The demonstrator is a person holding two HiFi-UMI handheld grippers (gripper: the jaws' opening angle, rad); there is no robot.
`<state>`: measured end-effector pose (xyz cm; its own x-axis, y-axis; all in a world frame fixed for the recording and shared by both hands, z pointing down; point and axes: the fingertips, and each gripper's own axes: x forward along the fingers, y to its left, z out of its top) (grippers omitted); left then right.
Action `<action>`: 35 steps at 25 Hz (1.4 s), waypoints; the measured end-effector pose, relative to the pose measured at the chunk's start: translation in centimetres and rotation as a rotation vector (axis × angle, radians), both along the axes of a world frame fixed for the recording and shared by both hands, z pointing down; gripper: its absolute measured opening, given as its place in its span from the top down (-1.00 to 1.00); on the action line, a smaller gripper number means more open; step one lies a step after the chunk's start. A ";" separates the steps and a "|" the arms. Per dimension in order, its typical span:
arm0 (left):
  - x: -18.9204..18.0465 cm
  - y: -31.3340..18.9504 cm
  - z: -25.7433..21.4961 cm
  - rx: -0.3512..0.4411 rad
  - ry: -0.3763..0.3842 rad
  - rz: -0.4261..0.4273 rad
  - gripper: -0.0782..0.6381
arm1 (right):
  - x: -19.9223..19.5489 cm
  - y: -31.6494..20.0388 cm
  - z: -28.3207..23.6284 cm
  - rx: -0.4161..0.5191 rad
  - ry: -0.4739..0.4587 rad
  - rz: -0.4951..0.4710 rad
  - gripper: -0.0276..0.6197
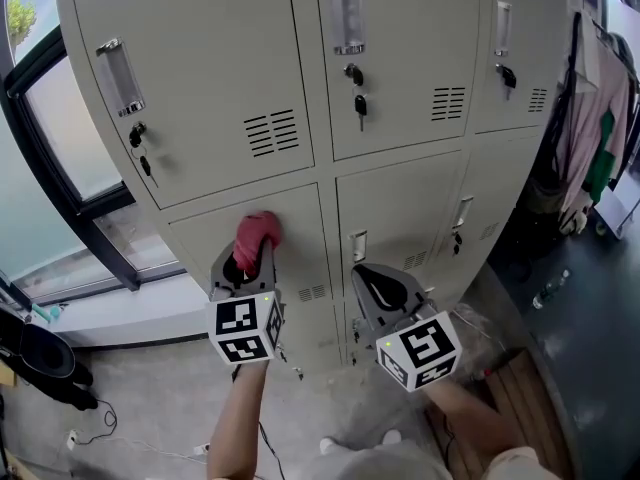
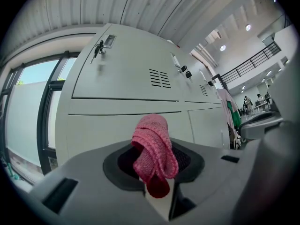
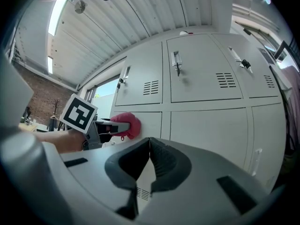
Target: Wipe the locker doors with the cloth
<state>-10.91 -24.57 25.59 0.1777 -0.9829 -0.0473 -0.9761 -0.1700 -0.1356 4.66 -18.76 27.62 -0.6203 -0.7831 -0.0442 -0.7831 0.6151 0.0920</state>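
A pink knitted cloth (image 1: 256, 234) is bunched in my left gripper (image 1: 250, 260), which is shut on it and holds it against the lower left locker door (image 1: 205, 243). In the left gripper view the cloth (image 2: 154, 153) rises from between the jaws in front of that beige door (image 2: 108, 130). The right gripper view shows the cloth (image 3: 127, 124) touching the door. My right gripper (image 1: 383, 286) hangs shut and holds nothing, a little short of the lower middle door (image 1: 400, 208); its pads (image 3: 159, 159) meet.
Upper doors carry handles, keys (image 1: 359, 106) and vents. A dark-framed window (image 1: 60, 128) stands to the left. Clothes (image 1: 590, 118) hang right of the lockers, by a wooden pallet (image 1: 520, 388). A black bag (image 1: 40, 363) lies on the floor at left.
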 end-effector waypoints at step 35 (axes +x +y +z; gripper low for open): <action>6.3 -2.2 7.1 -0.064 0.037 0.025 0.46 | 4.9 -1.4 5.3 -0.119 0.024 -0.002 0.89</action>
